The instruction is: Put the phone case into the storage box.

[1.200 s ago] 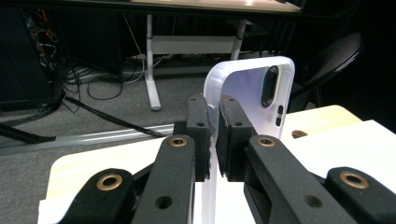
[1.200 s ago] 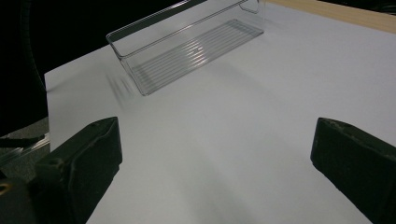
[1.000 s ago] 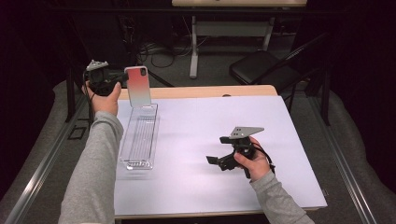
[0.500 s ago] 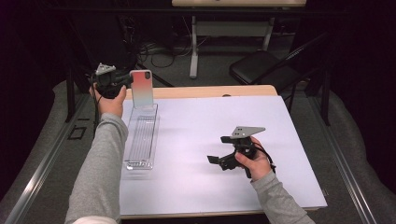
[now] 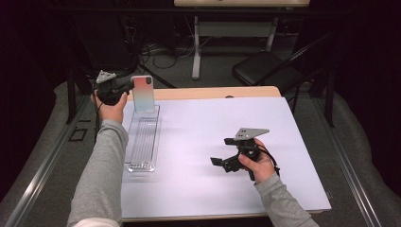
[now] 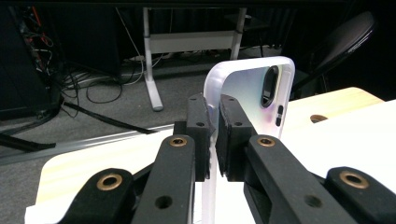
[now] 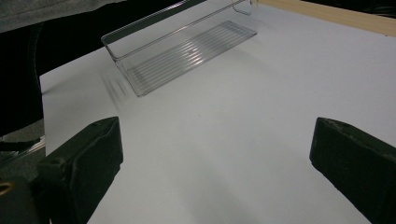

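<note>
High view | left tongs [image 5: 126,87] pinching phone case [image 5: 143,94] edge | right tongs [image 5: 223,163] spread

Worktop [image 5: 208,142] brightly lit from overhead; surroundings dark; soft shadows; near tongs blurred in lower frame; slight grain.
</note>
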Available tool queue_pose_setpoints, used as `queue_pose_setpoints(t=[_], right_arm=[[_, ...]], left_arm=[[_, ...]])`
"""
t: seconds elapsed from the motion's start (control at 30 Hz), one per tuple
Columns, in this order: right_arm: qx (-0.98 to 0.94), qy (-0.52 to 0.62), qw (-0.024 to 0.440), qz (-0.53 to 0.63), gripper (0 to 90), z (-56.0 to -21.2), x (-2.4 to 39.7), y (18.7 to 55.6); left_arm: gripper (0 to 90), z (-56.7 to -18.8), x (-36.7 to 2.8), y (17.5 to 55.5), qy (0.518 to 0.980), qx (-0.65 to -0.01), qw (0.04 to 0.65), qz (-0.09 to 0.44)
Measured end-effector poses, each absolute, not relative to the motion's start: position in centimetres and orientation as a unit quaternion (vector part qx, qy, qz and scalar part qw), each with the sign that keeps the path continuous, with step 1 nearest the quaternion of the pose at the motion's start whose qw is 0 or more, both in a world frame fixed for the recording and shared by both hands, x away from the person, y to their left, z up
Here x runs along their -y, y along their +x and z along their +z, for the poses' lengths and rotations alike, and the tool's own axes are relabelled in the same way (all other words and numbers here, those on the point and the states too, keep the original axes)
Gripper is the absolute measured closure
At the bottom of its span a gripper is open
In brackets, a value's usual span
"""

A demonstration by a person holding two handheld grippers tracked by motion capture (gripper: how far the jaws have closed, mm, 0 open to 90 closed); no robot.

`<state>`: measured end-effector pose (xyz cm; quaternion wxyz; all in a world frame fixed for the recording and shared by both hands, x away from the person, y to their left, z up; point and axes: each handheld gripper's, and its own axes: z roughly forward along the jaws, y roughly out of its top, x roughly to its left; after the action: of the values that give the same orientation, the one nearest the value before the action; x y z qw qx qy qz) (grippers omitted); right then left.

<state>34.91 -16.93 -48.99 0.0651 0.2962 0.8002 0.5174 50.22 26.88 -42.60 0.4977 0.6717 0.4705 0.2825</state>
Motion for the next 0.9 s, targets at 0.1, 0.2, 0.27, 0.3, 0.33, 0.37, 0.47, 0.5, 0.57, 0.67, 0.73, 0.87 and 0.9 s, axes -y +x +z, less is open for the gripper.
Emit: queue_pose_setpoints(t=[0.1,0.2,0.27,0.3,0.33,0.37,0.47,0.5,0.57,0.67,0.73,0.87,0.9], right_arm=[[-0.8,0.297,0.065,0.517,2.4,-49.0,17.0,34.9],[-0.8,0.298,0.065,0.517,2.5,-49.0,17.1,34.9],[-0.799,0.299,0.065,0.517,2.4,-49.0,17.1,34.9],[-0.799,0.298,0.065,0.518,2.5,-49.0,17.1,34.9],[-0.798,0.299,0.065,0.519,2.5,-49.0,17.1,34.9],[-0.798,0.299,0.065,0.519,2.4,-49.0,17.1,34.9],[-0.798,0.301,0.063,0.519,2.5,-49.0,17.1,34.9],[-0.798,0.3,0.063,0.519,2.5,-49.0,17.1,34.9],[-0.798,0.3,0.064,0.518,2.5,-49.1,17.2,35.0],[-0.798,0.301,0.064,0.518,2.5,-49.1,17.2,35.0],[-0.797,0.302,0.064,0.519,2.6,-49.1,17.3,35.0],[-0.797,0.302,0.065,0.518,2.8,-49.1,17.4,35.1],[-0.797,0.303,0.065,0.518,2.9,-49.1,17.4,35.1]], left_arm=[[84.8,-42.9,-27.0,50.2,0.667,-0.467,0.506,0.285],[84.8,-43.4,-27.1,50.3,0.665,-0.471,0.506,0.282],[84.8,-43.8,-27.2,50.4,0.665,-0.474,0.505,0.281],[84.8,-44.0,-27.2,50.4,0.664,-0.475,0.506,0.28],[84.8,-44.2,-27.2,50.5,0.665,-0.476,0.503,0.277],[84.8,-44.3,-27.2,50.5,0.667,-0.477,0.501,0.277],[84.8,-44.9,-27.1,50.7,0.669,-0.477,0.499,0.276],[84.8,-45.1,-27.1,50.7,0.668,-0.477,0.499,0.276],[84.9,-45.5,-27.1,50.8,0.669,-0.481,0.498,0.271],[84.8,-46.2,-27.2,51.0,0.669,-0.486,0.494,0.269],[84.8,-46.5,-27.2,51.1,0.67,-0.487,0.493,0.266],[84.8,-47.1,-27.2,51.3,0.674,-0.488,0.487,0.264],[84.8,-47.2,-27.2,51.3,0.676,-0.488,0.485,0.264]])
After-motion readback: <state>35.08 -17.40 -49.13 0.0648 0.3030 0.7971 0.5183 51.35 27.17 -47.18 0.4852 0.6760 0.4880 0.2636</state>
